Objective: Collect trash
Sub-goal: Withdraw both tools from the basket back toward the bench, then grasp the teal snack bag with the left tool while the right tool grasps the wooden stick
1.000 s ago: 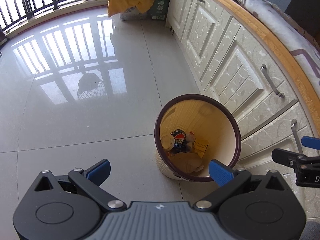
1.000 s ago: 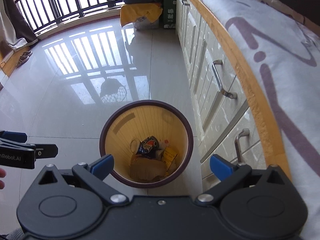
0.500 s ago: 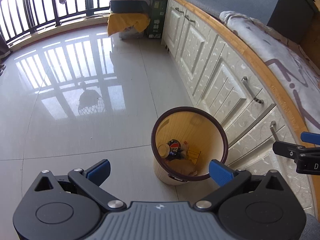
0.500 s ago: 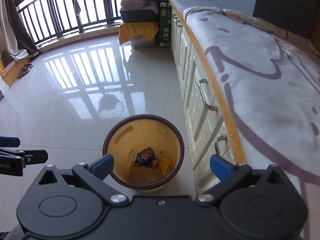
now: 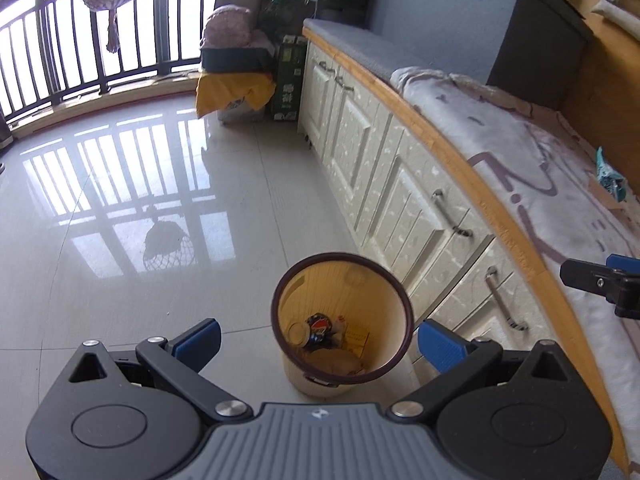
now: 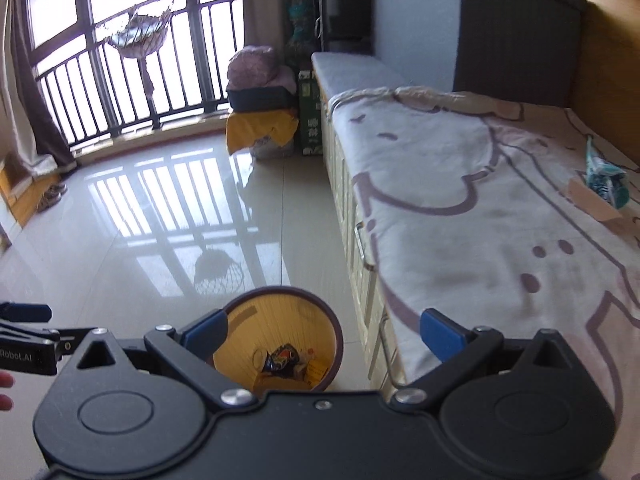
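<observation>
Upright maroon-rimmed bin [image 5: 342, 322] holding wrappers (floor), teal wrapper [image 6: 606, 182] on blanket

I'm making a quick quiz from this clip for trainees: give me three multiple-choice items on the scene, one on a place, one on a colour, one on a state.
1. Where does the trash bin stand?
A. On the floor beside the cabinets
B. On the bench top
C. Out by the balcony railing

2. What colour is the bin's rim?
A. Bright green
B. Dark maroon
C. White

3. How are the jaws of the left gripper?
A. Shut on a wrapper
B. Shut on nothing
C. Open and holding nothing

Key:
1 A, it sits on the tiles next to the cream cabinet drawers.
2 B, a dark maroon ring tops the yellow inside.
3 C, the blue fingers stand wide apart with only the bin seen between them.
</observation>
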The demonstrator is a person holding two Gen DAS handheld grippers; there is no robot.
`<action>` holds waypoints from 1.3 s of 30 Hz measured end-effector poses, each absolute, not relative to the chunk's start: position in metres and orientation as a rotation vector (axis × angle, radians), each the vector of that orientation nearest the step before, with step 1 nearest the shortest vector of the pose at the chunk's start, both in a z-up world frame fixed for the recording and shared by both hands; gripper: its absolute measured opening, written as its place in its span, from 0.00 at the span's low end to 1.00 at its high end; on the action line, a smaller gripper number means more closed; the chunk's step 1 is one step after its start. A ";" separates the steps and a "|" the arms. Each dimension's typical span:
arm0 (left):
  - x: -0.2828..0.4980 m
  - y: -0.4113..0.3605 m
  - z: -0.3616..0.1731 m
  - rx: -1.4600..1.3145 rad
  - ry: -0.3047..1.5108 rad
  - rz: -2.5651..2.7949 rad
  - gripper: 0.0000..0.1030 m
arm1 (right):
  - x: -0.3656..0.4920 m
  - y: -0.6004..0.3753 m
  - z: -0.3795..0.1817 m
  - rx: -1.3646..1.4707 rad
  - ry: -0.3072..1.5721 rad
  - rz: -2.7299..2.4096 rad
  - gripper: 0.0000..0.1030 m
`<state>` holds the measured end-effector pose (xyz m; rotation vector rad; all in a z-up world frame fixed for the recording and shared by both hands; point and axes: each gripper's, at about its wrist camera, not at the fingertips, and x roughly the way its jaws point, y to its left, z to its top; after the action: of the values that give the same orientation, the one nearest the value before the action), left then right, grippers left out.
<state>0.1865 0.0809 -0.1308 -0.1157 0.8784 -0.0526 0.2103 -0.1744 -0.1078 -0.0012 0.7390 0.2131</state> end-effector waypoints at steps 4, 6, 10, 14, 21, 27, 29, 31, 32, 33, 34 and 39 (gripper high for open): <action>0.183 0.063 -0.118 -0.109 0.835 -0.079 1.00 | 0.203 -0.196 -0.098 0.004 0.692 0.169 1.00; 0.182 0.054 -0.111 -0.106 0.809 -0.085 1.00 | 0.200 -0.207 -0.094 -0.001 0.668 0.136 1.00; 0.184 0.034 -0.100 -0.102 0.769 -0.117 1.00 | 0.193 -0.232 -0.090 0.016 0.630 0.089 1.00; 0.187 0.010 -0.092 -0.096 0.734 -0.149 1.00 | 0.186 -0.255 -0.089 0.022 0.595 0.042 1.00; 0.196 -0.041 -0.081 -0.103 0.677 -0.237 1.00 | 0.168 -0.296 -0.090 0.026 0.505 -0.019 1.00; 0.213 -0.093 -0.075 -0.110 0.640 -0.320 1.00 | 0.169 -0.333 -0.095 0.032 0.466 -0.156 1.00; 0.221 -0.110 -0.074 -0.105 0.632 -0.347 1.00 | 0.172 -0.345 -0.097 0.032 0.447 -0.187 1.00; 0.229 -0.130 -0.072 -0.098 0.623 -0.380 1.00 | 0.176 -0.357 -0.099 0.029 0.433 -0.183 1.00; 0.234 -0.139 -0.071 -0.095 0.618 -0.396 1.00 | 0.180 -0.363 -0.101 0.035 0.427 -0.167 1.00; 0.239 -0.148 -0.069 -0.093 0.611 -0.408 1.00 | 0.183 -0.369 -0.102 0.053 0.418 -0.153 1.00; 0.243 -0.157 -0.068 -0.091 0.603 -0.421 1.00 | 0.189 -0.377 -0.104 0.082 0.414 -0.151 1.00; 0.273 -0.201 -0.065 -0.105 0.604 -0.522 1.00 | 0.222 -0.414 -0.117 0.226 0.400 -0.178 1.00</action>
<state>0.2729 -0.2009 -0.0646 -0.1052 0.6041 -0.5225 0.2217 -0.4138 -0.1165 0.2264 0.3996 -0.1778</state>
